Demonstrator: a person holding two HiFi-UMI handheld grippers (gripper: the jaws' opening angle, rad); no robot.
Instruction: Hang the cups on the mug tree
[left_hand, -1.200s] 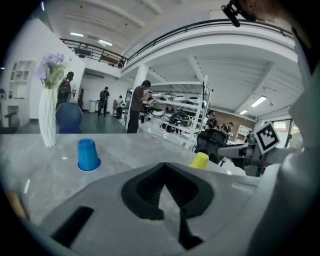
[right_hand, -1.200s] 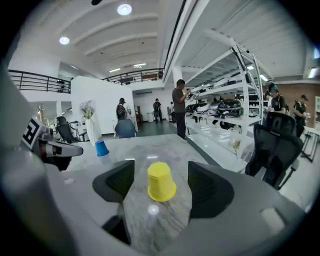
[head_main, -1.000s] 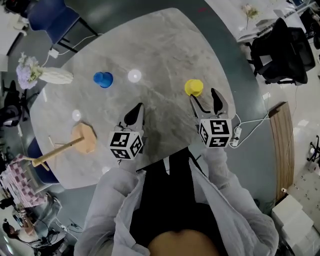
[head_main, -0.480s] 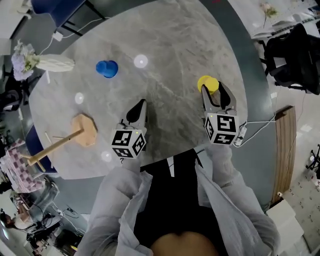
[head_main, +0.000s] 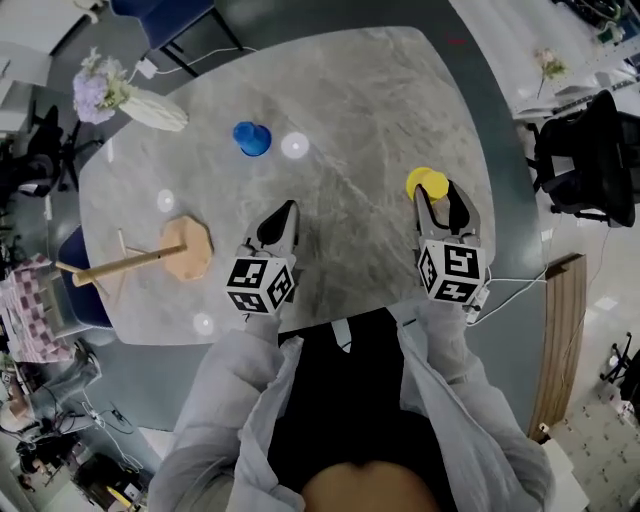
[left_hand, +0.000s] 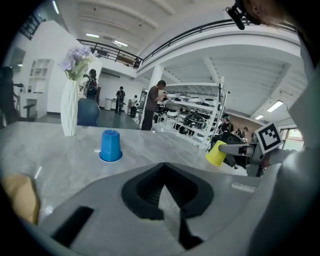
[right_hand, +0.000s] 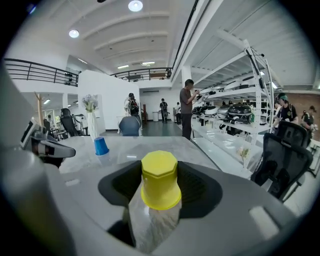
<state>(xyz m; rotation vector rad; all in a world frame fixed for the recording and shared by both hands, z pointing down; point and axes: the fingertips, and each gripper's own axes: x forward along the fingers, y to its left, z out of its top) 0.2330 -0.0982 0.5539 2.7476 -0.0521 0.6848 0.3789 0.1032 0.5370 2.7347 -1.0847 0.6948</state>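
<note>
A yellow cup (head_main: 427, 184) sits upside down between the fingers of my right gripper (head_main: 440, 192) near the table's right edge. In the right gripper view both pads press on the yellow cup (right_hand: 160, 180). In the left gripper view the yellow cup (left_hand: 217, 153) looks tilted at the gripper's tip. A blue cup (head_main: 251, 138) stands upside down far back on the table. The wooden mug tree (head_main: 185, 248) stands at the left, its pole pointing left in the head view. My left gripper (head_main: 283, 212) hovers mid-table, shut and empty.
A white vase with purple flowers (head_main: 130, 100) stands at the back left of the grey marble table (head_main: 350, 100). A black chair (head_main: 590, 160) stands off to the right, and a white cable with a power strip (head_main: 480, 290) lies by the right edge.
My right gripper has moved forward onto the yellow cup and its jaws have closed around it. The left gripper has stayed about where it was.
</note>
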